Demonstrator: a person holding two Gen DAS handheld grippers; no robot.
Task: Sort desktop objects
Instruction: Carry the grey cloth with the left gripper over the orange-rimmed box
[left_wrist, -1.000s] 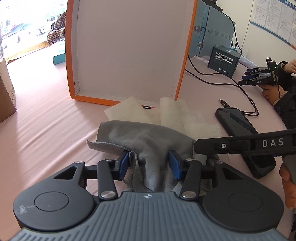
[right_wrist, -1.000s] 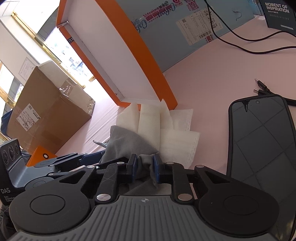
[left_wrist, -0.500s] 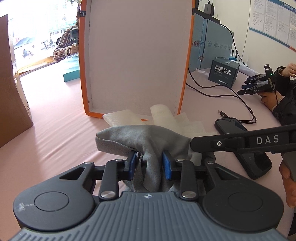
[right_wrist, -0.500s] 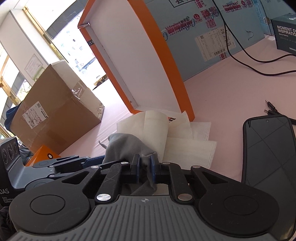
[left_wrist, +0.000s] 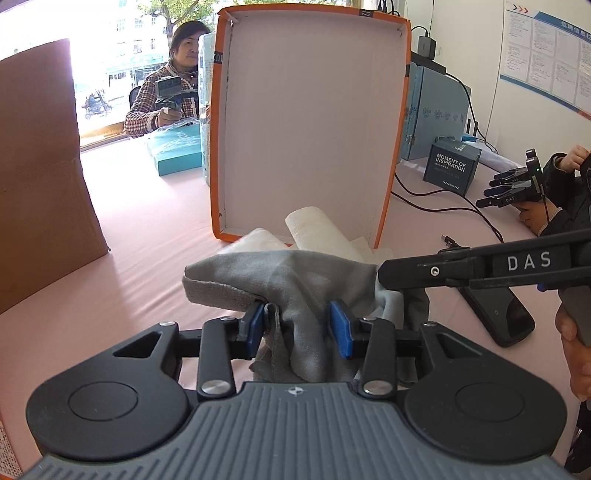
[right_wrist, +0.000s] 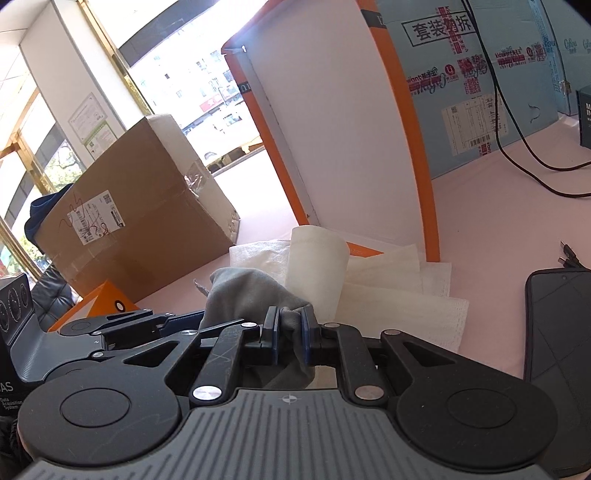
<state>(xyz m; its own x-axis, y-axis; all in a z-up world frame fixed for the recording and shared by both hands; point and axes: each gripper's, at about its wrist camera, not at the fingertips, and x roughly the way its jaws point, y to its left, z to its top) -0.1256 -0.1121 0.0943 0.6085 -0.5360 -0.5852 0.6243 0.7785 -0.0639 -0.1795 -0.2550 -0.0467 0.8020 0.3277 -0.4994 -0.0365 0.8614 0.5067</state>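
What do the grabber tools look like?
Each gripper, left and right, has a ribbed grey body, black linkage arms with silver rivets and round black discs, and blue finger pads. White letters "DAS" mark the right one's side.

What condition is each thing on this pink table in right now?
Grey cloth: bunched, lifted.
Left hand-held gripper: jaws just opened wider, cloth between.
Right hand-held gripper: shut on cloth.
Orange-edged box: upright, open, empty.
White tissues: spread, one curled.
Black phone: flat, screen dark.

left gripper (left_wrist: 300, 326) jaws just reopened, grey cloth (left_wrist: 295, 280) draped between; orange box (left_wrist: 310, 122) upright behind
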